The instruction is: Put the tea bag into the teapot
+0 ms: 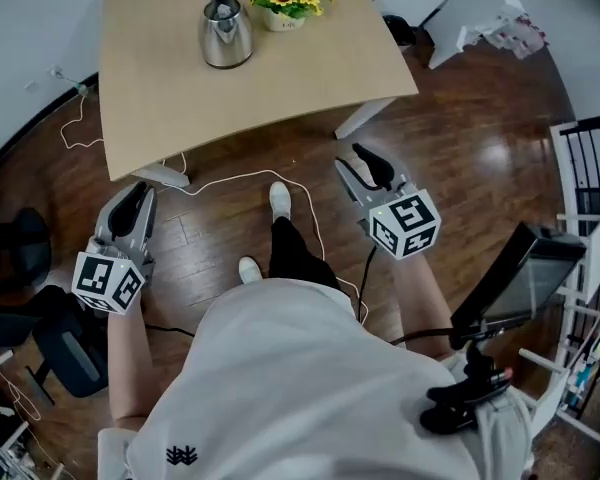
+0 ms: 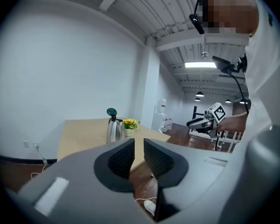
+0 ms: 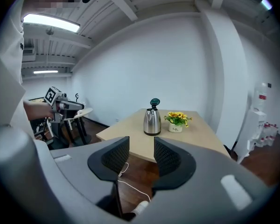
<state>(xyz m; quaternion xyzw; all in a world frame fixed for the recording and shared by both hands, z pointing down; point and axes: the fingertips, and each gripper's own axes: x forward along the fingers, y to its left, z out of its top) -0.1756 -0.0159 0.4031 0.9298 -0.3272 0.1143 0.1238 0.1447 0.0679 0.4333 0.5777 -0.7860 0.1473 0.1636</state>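
Note:
A steel teapot [image 1: 226, 34] with its dark lid flipped up stands on the far part of the wooden table [image 1: 180, 98]; it also shows in the left gripper view [image 2: 114, 130] and the right gripper view [image 3: 152, 121]. No tea bag shows in any view. My left gripper [image 1: 140, 194] hangs over the floor short of the table's near left corner, its jaws a narrow gap apart and empty [image 2: 139, 146]. My right gripper [image 1: 350, 160] hovers over the floor off the table's near right corner, with a wider gap between its jaws and nothing in it [image 3: 141, 146].
A small pot of yellow flowers [image 1: 289, 4] sits right of the teapot. A white cable [image 1: 242, 177] runs across the wooden floor by the person's white shoes [image 1: 280, 200]. A black chair [image 1: 25, 243] stands at the left, a dark screen on a stand [image 1: 525, 278] at the right.

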